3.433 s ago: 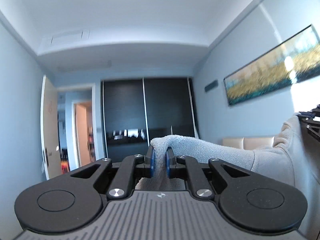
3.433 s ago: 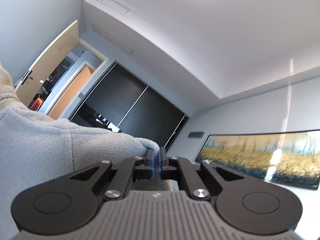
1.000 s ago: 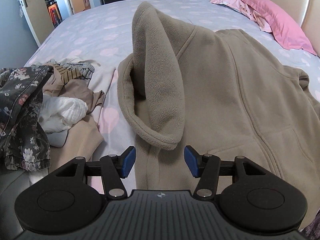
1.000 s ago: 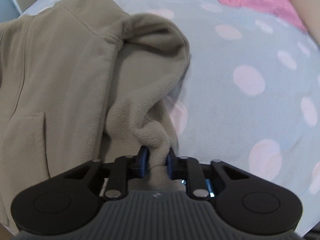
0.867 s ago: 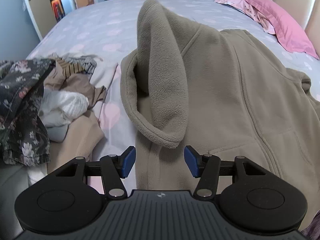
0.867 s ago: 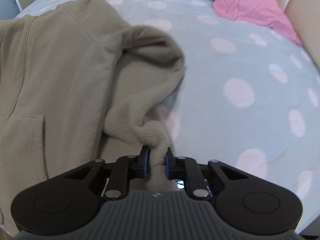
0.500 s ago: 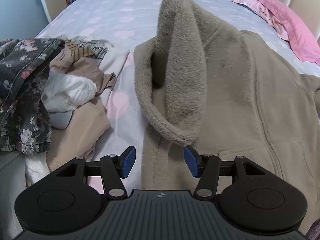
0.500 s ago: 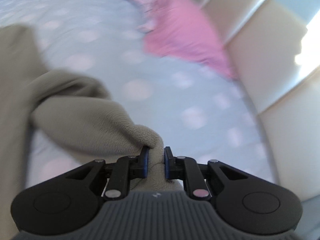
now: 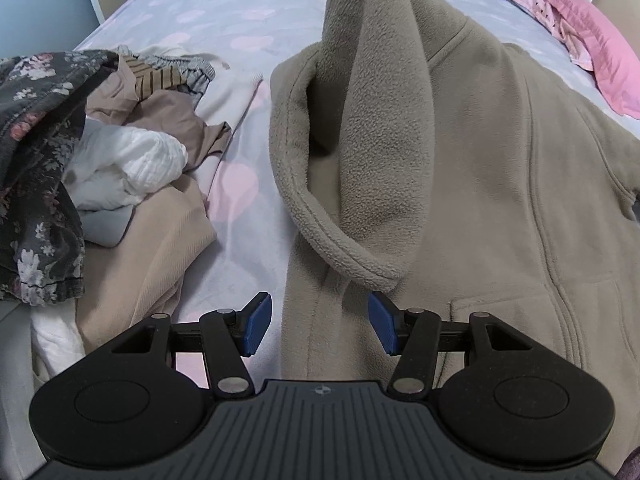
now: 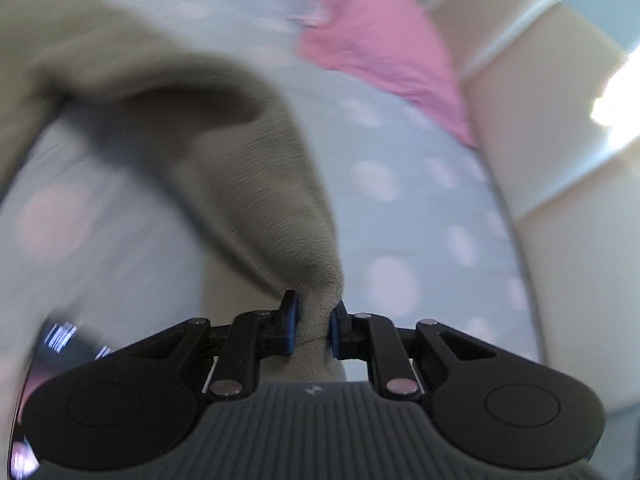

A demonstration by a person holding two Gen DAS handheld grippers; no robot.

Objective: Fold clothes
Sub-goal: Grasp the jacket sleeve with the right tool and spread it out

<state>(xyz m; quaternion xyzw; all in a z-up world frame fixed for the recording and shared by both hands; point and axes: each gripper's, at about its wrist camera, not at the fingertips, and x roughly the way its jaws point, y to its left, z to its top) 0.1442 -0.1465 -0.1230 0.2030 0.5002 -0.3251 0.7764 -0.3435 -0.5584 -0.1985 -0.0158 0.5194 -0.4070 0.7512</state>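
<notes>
left gripper: black linkage arms, blue pads, silver rivets, ribbed grey housing
right gripper: same build

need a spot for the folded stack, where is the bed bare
Bare sheet lies beyond the fleece jacket, toward the far edge of the bed, and in a narrow strip between the jacket and the clothes pile. The near left is crowded; the pink pillow fills the far right.

Left gripper angled down, jaws apart, empty. Right gripper jaws clamped on fabric.
</notes>
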